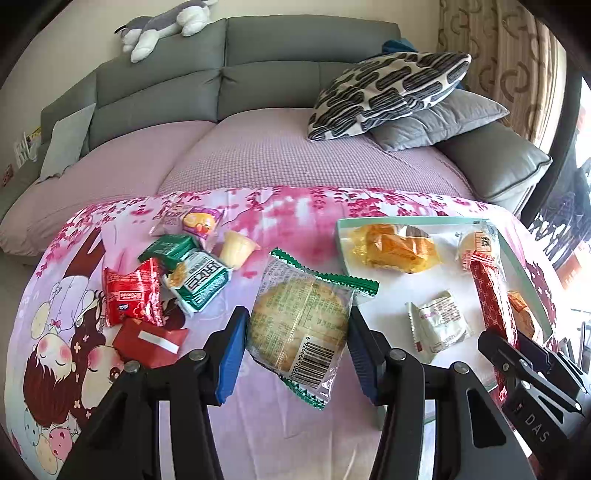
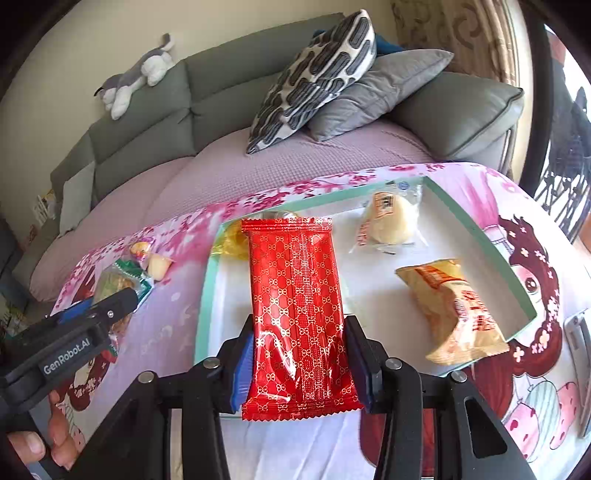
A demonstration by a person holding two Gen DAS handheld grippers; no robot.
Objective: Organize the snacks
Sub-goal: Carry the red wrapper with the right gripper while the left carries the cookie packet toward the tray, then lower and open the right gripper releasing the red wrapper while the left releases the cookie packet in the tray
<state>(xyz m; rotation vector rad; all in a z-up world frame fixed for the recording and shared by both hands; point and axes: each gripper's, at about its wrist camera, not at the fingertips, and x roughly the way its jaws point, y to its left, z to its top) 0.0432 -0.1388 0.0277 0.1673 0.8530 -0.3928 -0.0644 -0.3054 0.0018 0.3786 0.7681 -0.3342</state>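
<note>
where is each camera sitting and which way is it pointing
Left wrist view: on the left tool, looking forward and down over the table at the sofa; its fingers clamp a round biscuit pack; the right tool enters at lower right.
Right wrist view: on the right tool, aimed down at the tray; its fingers clamp a red packet; the left tool and a hand show at lower left.
Shared: tray, red packet, biscuit pack, patterned pillow, toy dog.
</note>
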